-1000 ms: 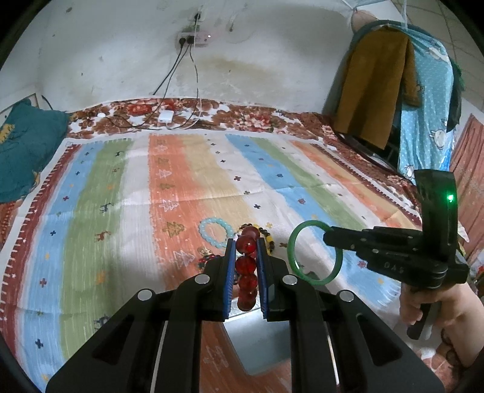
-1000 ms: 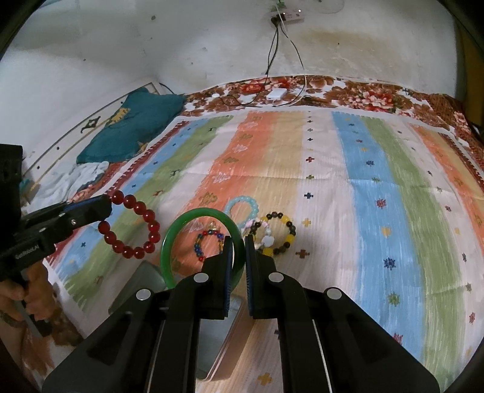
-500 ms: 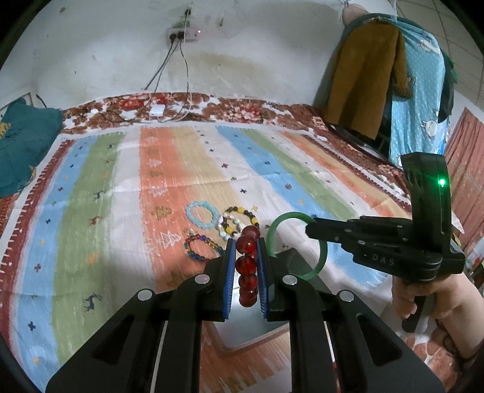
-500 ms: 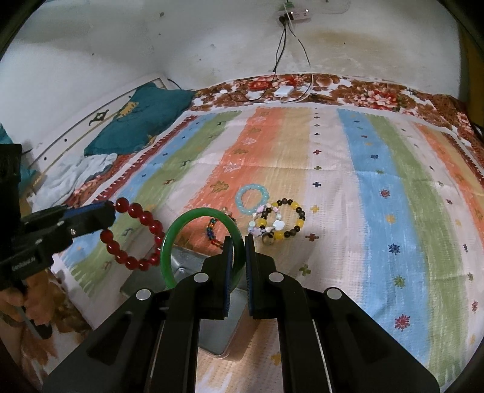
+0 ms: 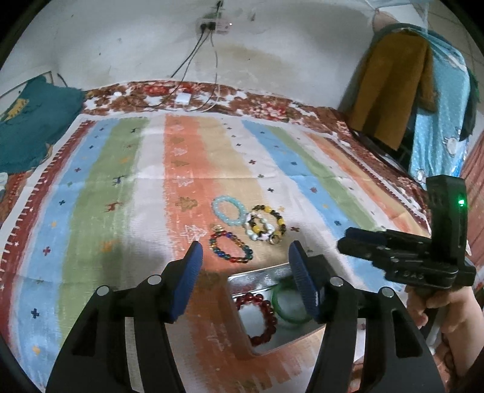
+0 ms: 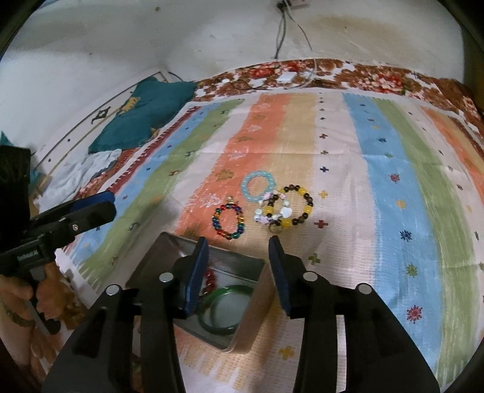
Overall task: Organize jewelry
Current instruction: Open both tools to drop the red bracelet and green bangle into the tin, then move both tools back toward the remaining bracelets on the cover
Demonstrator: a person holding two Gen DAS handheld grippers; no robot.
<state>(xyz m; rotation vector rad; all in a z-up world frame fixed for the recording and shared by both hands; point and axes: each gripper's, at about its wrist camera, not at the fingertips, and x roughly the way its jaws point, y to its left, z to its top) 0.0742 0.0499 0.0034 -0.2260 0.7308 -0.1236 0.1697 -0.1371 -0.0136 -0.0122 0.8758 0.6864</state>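
Observation:
A metal tin point(image 5: 257, 273) point(image 6: 169, 241) lies on the striped cloth near its front edge. Inside it lie a red bead bracelet point(image 5: 257, 317) point(image 6: 210, 279) and a green bangle point(image 5: 287, 305) point(image 6: 225, 308). My left gripper point(image 5: 245, 257) is open and empty above the tin. My right gripper point(image 6: 239, 251) is open and empty above the tin too. Beyond the tin lie a multicoloured bead bracelet point(image 5: 230, 246) point(image 6: 228, 220), a light blue bracelet point(image 5: 228, 210) point(image 6: 258, 186), a yellow and dark bracelet point(image 5: 269, 222) point(image 6: 295, 208) and a white bead bracelet point(image 5: 257, 229) point(image 6: 273, 211).
The striped cloth point(image 5: 121, 196) point(image 6: 393, 181) covers a bed with a floral sheet point(image 5: 266, 105). A teal pillow point(image 5: 27, 133) point(image 6: 142, 121) lies at the left. Clothes point(image 5: 393, 90) hang at the right. A wall socket with cables point(image 5: 211, 27) is behind.
Both grippers have opened. The red bead bracelet left my left gripper and the green bangle left my right gripper; both now lie in the tin.

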